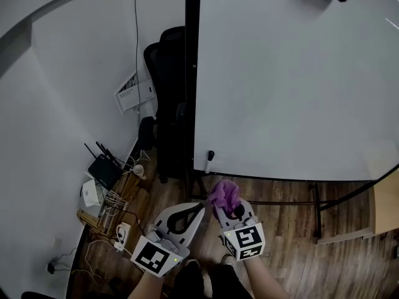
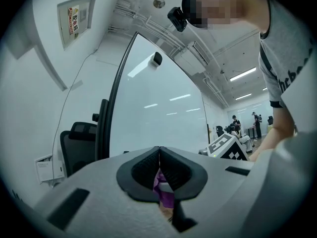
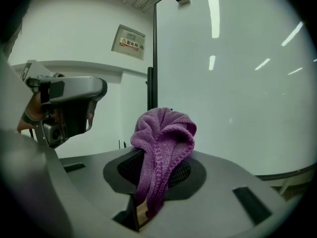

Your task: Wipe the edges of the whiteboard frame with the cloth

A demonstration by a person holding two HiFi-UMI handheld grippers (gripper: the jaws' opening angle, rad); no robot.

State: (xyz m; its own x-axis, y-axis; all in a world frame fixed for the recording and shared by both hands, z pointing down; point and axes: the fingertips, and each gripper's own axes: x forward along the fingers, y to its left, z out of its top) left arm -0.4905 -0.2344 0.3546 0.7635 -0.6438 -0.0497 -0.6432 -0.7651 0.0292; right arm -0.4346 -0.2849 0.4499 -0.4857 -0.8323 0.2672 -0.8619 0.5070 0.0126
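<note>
The whiteboard (image 1: pixel 287 73) stands upright, its black frame (image 1: pixel 192 73) running down the left side and along the bottom. A purple cloth (image 1: pixel 223 193) bunches up out of my right gripper (image 1: pixel 225 205), which is shut on it below the board's lower left corner. From the right gripper view the cloth (image 3: pixel 163 138) folds over the jaws, with the frame (image 3: pixel 152 58) behind it. My left gripper (image 1: pixel 201 207) is shut just left of the cloth and apart from it. A purple sliver (image 2: pixel 163 187) shows under its pads; I cannot tell whether it is pinched.
A black office chair (image 1: pixel 167 92) stands left of the frame. A router (image 1: pixel 103 170), cables and a power strip (image 1: pixel 120 234) lie on the floor at the left wall. A marker (image 1: pixel 209 157) rests at the board's bottom edge. People are far off in the room (image 2: pixel 235 123).
</note>
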